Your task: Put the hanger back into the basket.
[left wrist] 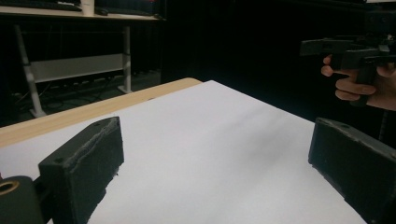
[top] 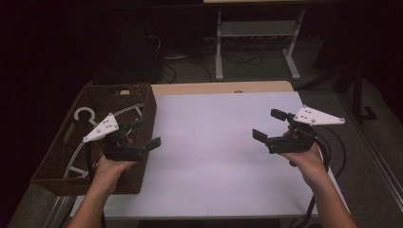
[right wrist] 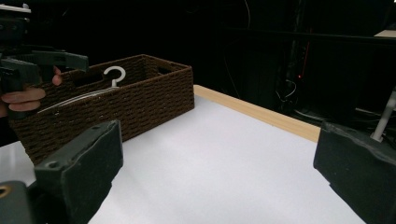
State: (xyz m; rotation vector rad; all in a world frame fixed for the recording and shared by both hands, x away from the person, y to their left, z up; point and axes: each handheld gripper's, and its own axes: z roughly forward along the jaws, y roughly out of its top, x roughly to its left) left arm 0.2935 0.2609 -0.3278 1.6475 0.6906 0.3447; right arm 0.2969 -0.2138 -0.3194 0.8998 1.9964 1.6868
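L gripper (top: 148, 132) held over the basket's (top: 145, 107) right wall at table's left edge, jaws wide, nothing btwn. White hanger (top: 84, 113) lies inside the basket. R gripper (top: 270, 125) above right side of white sheet (top: 209, 142), jaws wide, empty. Sheet centre bare btwn grippers. Wood table edge (top: 214, 88) at far side; dark room, desk legs (top: 218, 47) beyond.

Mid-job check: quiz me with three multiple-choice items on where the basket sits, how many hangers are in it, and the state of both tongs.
1. Where is the woven basket?
A. left edge of the table
B. table centre
C. on the floor

2. How many white hangers lie in it?
A. none
B. one
C. four

3. The left tongs and right tongs are:
A. both open
B. both shut
C. gripping the basket

Answers: 1 A, it borders the white table on the left; 2 B, one hook shows; 3 A, jaws wide apart, holding nothing.
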